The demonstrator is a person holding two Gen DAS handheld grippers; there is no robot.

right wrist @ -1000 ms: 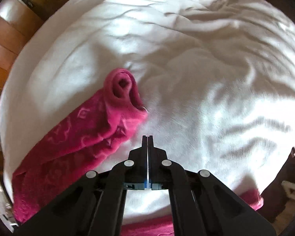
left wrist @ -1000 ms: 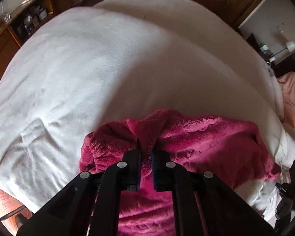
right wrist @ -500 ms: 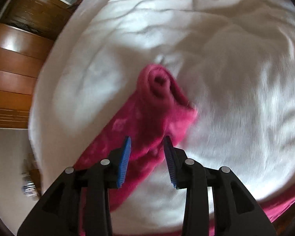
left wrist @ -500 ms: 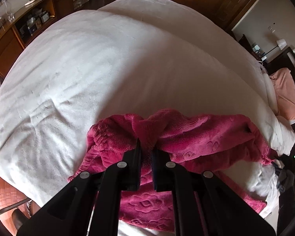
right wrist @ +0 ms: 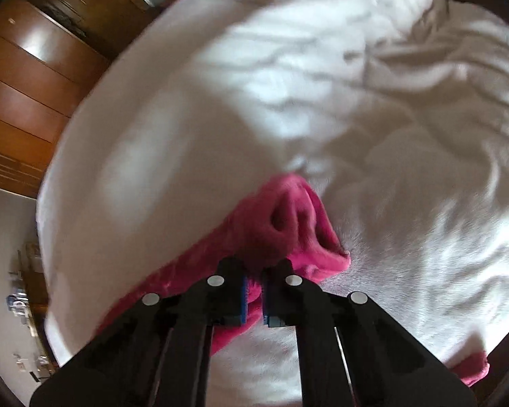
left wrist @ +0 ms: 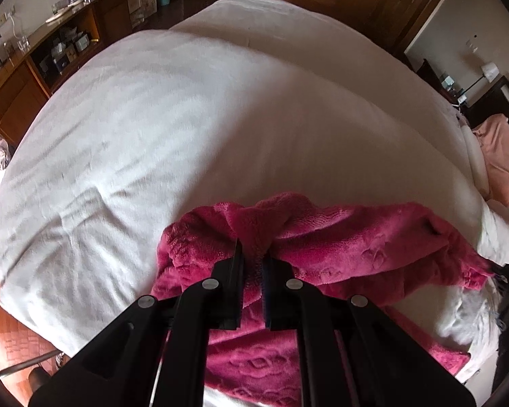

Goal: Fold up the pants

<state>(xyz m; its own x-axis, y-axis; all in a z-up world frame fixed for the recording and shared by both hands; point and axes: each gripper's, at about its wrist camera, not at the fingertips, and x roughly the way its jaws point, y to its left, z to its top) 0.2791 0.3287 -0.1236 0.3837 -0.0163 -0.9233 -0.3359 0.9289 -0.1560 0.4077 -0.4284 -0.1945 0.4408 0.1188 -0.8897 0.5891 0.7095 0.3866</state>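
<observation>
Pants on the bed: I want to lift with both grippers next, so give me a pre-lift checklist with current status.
1. Left gripper shut on the pants: ok, a fleece ridge is pinched between the pads.
2. Right gripper shut on the pants near the leg cuff: ok, though the view is blurred.
3. How many layers each grip holds: cannot tell.
4. Pants lying flat: not ok, bunched at the left grip.
5. White bedding free of both grips: cannot tell.
</observation>
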